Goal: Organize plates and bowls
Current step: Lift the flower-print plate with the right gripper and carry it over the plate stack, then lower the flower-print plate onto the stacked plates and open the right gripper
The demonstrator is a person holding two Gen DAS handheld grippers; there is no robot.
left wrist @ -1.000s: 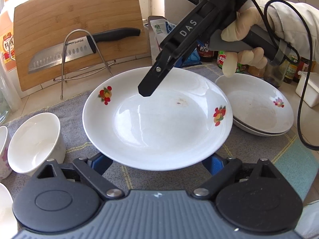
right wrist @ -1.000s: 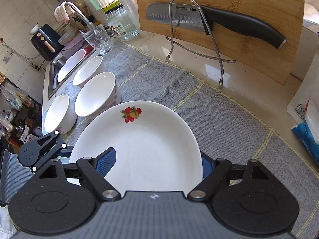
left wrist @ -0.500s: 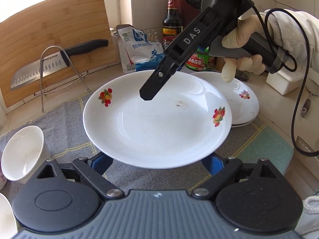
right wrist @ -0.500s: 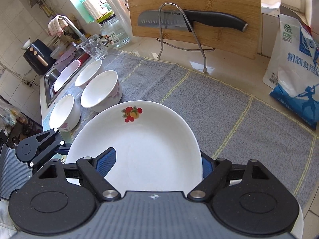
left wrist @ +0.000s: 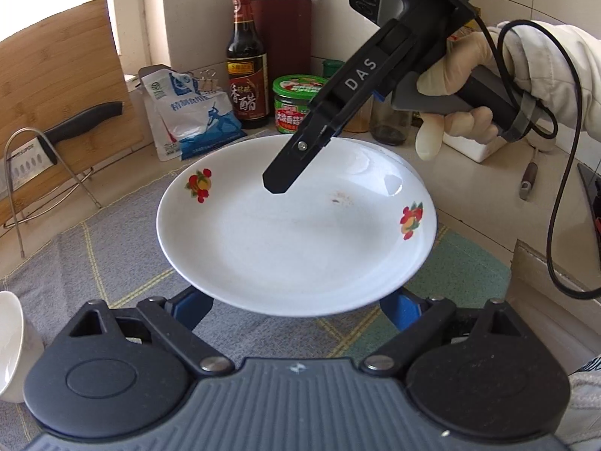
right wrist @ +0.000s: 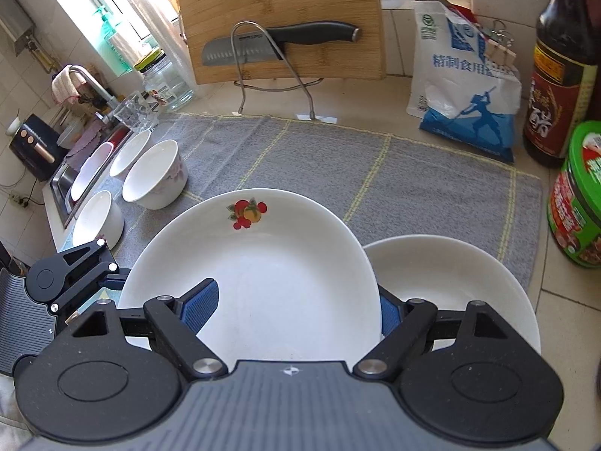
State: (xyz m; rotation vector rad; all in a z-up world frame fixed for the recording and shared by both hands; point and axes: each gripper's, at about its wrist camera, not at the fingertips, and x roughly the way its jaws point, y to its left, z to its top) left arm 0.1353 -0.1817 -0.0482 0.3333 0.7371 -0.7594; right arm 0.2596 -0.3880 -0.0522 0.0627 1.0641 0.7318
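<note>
Both the left claw (left wrist: 296,302) and right claw (right wrist: 289,300) are clamped on opposite rims of the fruit-print plate (right wrist: 259,263), held just beside the plate stack (right wrist: 450,282); judged mid-carry, next centring and lowering it onto that stack.

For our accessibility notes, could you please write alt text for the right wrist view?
A white fruit-print plate, gripped by the right gripper, hangs beside a stacked plate on a grey mat. Four white bowls sit left; a knife rests against a cutting board.
</note>
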